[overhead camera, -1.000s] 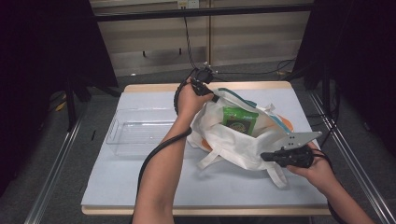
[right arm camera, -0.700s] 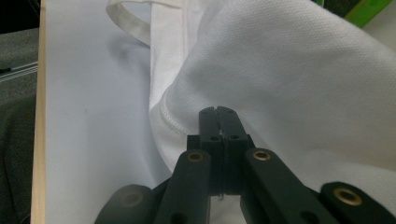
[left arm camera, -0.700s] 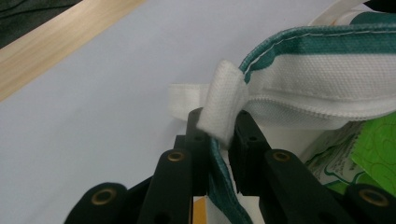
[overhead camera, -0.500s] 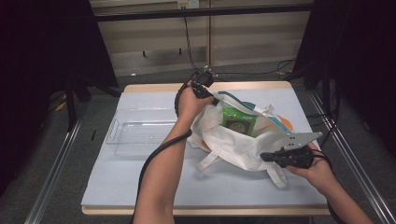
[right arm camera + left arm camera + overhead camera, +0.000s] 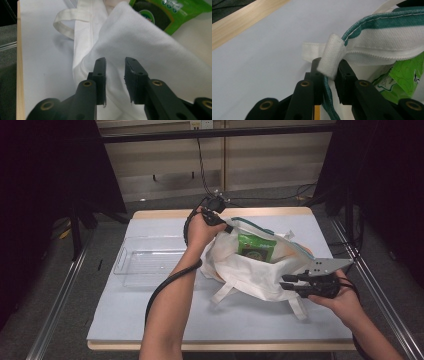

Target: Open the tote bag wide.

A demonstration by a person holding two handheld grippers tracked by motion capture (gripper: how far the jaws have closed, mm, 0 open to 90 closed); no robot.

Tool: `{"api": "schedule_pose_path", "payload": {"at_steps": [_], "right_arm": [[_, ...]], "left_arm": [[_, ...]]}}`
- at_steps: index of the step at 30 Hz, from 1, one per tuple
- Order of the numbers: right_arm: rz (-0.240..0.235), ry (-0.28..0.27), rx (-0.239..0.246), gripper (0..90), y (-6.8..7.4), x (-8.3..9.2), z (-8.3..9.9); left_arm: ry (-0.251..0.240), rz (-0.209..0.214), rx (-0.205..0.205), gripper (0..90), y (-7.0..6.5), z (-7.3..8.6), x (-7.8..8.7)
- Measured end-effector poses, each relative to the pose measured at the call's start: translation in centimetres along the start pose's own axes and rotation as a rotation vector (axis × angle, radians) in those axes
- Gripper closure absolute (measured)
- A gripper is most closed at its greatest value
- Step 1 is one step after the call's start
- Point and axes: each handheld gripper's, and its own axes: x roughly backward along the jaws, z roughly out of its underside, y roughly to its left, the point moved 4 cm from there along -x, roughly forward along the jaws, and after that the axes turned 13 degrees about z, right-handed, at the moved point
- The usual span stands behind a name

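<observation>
Bare forearms, black grippers (image 5: 294, 285), brass-ringed screws, black cables, grey plate

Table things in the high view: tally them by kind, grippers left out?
White tote bag: 1
Green packet inside the bag: 1
Clear plastic tray: 1
Total: 3

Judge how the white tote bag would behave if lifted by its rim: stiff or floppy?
Probably floppy: the white tote bag lies slumped and creased, and its rim folds where the left gripper pinches it. The green packet inside would likely slide and drag one side down.
</observation>
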Motion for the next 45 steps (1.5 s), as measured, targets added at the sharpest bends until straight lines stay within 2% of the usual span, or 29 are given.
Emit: {"api": "schedule_pose_path", "payload": {"at_steps": [12, 13, 14, 15, 18, 21, 23, 24, 27, 30, 31, 35, 37, 42, 45], "right_arm": [[0.025, 0.004, 0.008, 58.7, -0.4, 0.5, -1.4], [0.028, 0.004, 0.014, 58.5, -0.4, 0.5, -1.6], [0.03, 0.003, 0.012, 57.8, -0.4, 0.6, -1.7], [0.033, 0.004, 0.011, 56.7, -0.5, 0.7, -1.8], [0.042, -0.002, 0.003, 56.5, -0.6, 0.9, -2.3], [0.053, -0.01, 0.003, 55.5, -0.9, 1.0, -2.6], [0.058, -0.015, 0.002, 55.0, -1.1, 0.9, -2.7], [0.06, -0.016, 0.0, 53.9, -1.1, 0.8, -2.7], [0.068, -0.011, 0.009, 49.7, -1.1, 0.2, -2.8], [0.062, -0.013, 0.011, 46.3, -1.2, -0.3, -3.1], [0.062, -0.019, 0.009, 45.2, -1.3, -0.4, -3.2], [0.063, -0.019, 0.005, 39.7, -1.4, -1.1, -3.3], [0.07, -0.039, 0.009, 38.6, -1.5, -1.1, -3.4], [0.079, -0.049, -0.004, 32.9, -1.7, -1.1, -3.8], [0.079, -0.049, 0.0, 32.4, -1.7, -1.3, -4.0]], "left_arm": [[-0.054, 0.024, -0.028, 58.9, -1.3, 0.1, 1.7], [-0.066, 0.03, -0.028, 58.3, -1.4, 0.1, 1.7], [-0.056, 0.036, -0.046, 57.9, -1.4, 0.2, 1.9], [-0.084, 0.041, -0.026, 57.2, -1.6, 0.2, 1.9], [-0.062, 0.04, -0.045, 56.4, -1.7, 0.4, 2.0], [-0.079, 0.045, -0.065, 54.3, -1.8, 0.2, 2.1], [-0.089, 0.04, -0.059, 54.5, -1.8, -0.1, 2.0], [-0.094, 0.039, -0.044, 55.2, -1.8, -0.1, 1.9], [-0.073, 0.034, -0.055, 58.9, -1.7, -0.3, 1.5], [-0.07, 0.027, -0.045, 62.5, -1.5, -0.4, 1.2], [-0.05, 0.022, -0.055, 63.7, -1.3, -0.4, 1.3], [-0.049, 0.023, -0.032, 69.2, -1.1, -0.2, 1.2], [-0.044, 0.022, -0.036, 70.2, -0.9, -0.1, 1.2], [-0.032, 0.011, -0.035, 72.0, -0.9, -0.2, 1.2], [-0.024, -0.001, -0.038, 73.4, -0.9, -0.3, 1.1]]}}
